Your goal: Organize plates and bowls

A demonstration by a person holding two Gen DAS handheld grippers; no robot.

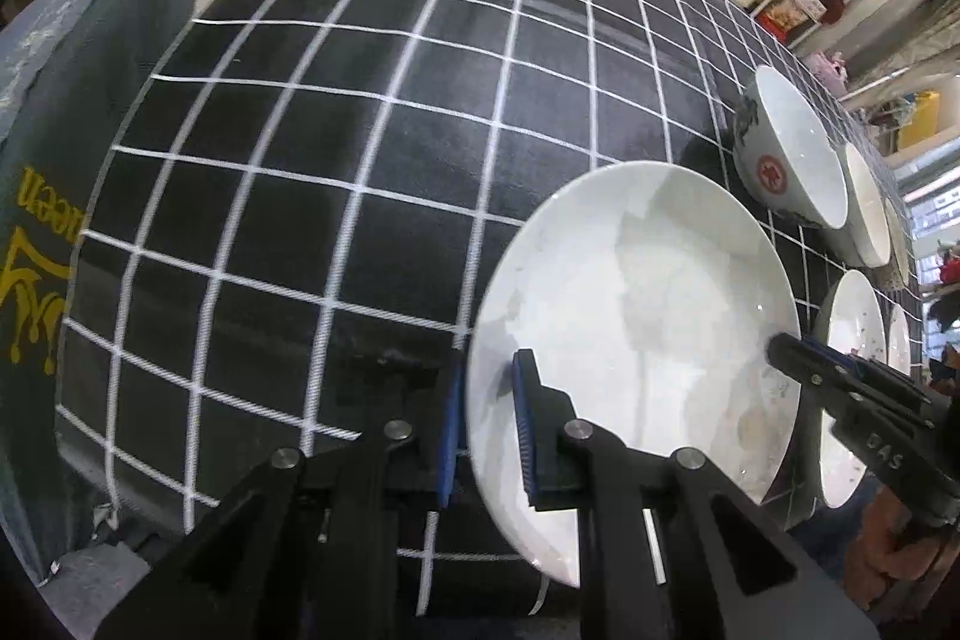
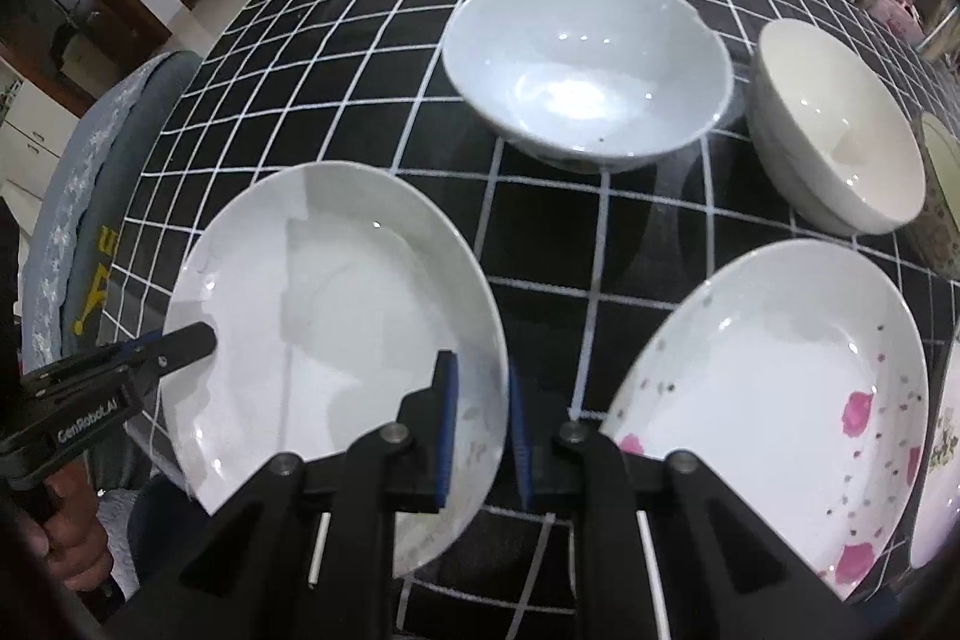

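"GenRobot.AI" on left gripper (image 2: 180, 349), pinching white plate (image 2: 324, 328)

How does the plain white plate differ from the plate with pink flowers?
The plain plate has no pattern; the flowered plate carries pink blooms and small dark specks. The plain plate is gripped at opposite rims by the left gripper and the right gripper; the flowered plate is untouched. The plain plate lies left of the flowered plate in the right wrist view. Both are white, shallow, empty and over the checked tablecloth.
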